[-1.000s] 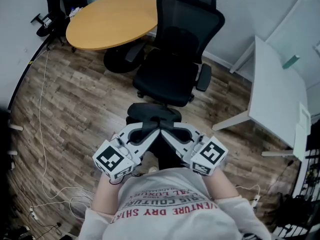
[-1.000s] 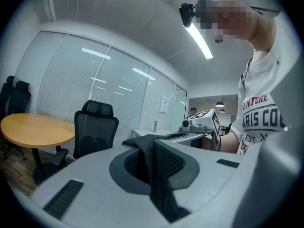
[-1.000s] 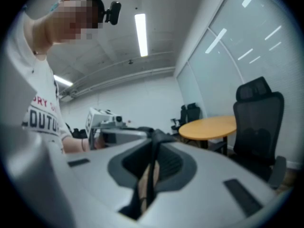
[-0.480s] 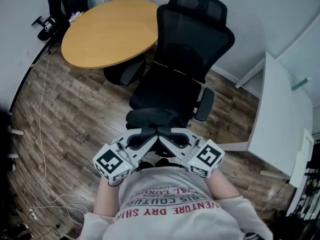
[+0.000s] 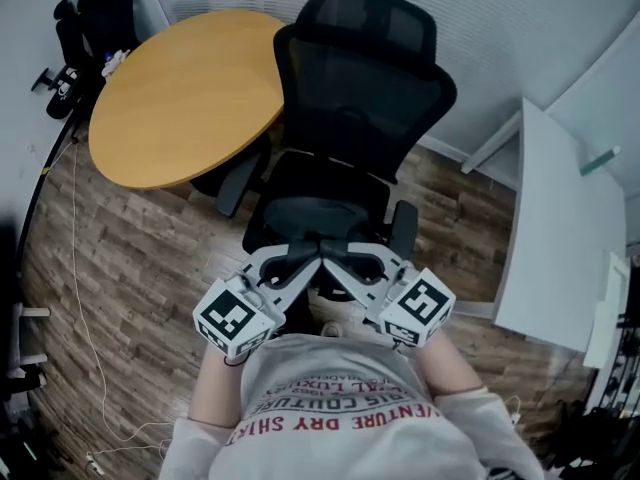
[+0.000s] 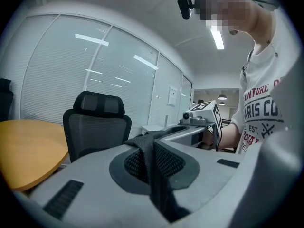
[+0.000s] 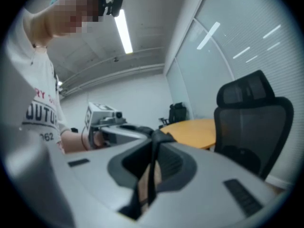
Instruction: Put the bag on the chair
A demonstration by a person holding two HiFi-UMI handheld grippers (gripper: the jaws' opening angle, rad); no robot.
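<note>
A black office chair (image 5: 345, 98) stands just ahead of me, its seat (image 5: 330, 183) below my hands. The black bag (image 5: 318, 223) hangs over the front of that seat. My left gripper (image 5: 303, 260) and right gripper (image 5: 338, 260) meet tip to tip above it, each shut on a black strap of the bag. In the left gripper view the webbing strap (image 6: 154, 160) runs between the jaws of the left gripper (image 6: 151, 139). The right gripper view shows the right gripper (image 7: 154, 136) pinching a strap (image 7: 152, 170) the same way, with the chair (image 7: 251, 127) beyond.
A round wooden table (image 5: 180, 88) stands left of the chair, close to its armrest. A white desk (image 5: 565, 218) is at the right. White cables (image 5: 75, 268) trail over the wood floor at left. Dark equipment (image 5: 90, 18) sits in the far left corner.
I have moved closer to the chair. The seat, ahead of the grippers before, now lies under them, and the bag hangs over its front. Both grips are unchanged.
</note>
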